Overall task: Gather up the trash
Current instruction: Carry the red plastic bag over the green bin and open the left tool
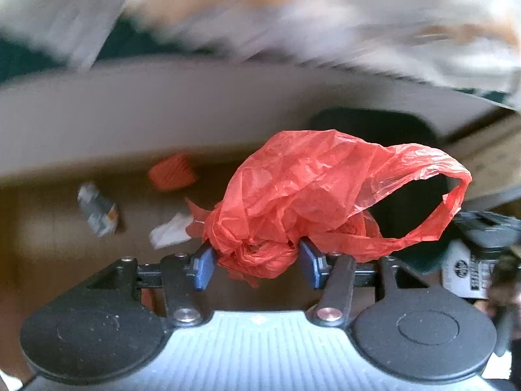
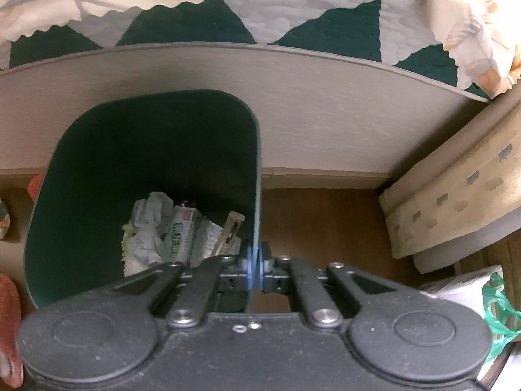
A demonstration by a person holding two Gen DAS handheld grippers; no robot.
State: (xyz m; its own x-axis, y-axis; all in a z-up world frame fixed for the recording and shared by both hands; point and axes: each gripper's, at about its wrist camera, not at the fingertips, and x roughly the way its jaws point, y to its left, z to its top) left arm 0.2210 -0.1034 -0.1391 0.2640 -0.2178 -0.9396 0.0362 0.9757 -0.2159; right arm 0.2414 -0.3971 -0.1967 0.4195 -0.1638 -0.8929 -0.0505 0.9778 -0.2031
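Observation:
A crumpled red plastic bag (image 1: 309,189) hangs in my left gripper (image 1: 257,255), its bunched end pinched between the blue pads and one handle looping out to the right. Below it on the wooden floor lie an orange ribbed piece (image 1: 172,174), a grey and orange wrapper (image 1: 97,210) and a white tissue (image 1: 171,233). My right gripper (image 2: 255,262) is shut on the thin right wall of a dark green bin (image 2: 146,150). At the bin's bottom sit crumpled paper (image 2: 149,231) and a printed wrapper (image 2: 182,231). The bin (image 1: 374,123) shows dark behind the bag.
A pale bed-frame panel (image 2: 325,107) runs behind the bin, with a quilt (image 2: 293,16) hanging over it. A slanted board (image 2: 456,202) stands at the right. A green bag (image 2: 498,312) and a printed box (image 1: 465,273) lie at the far right.

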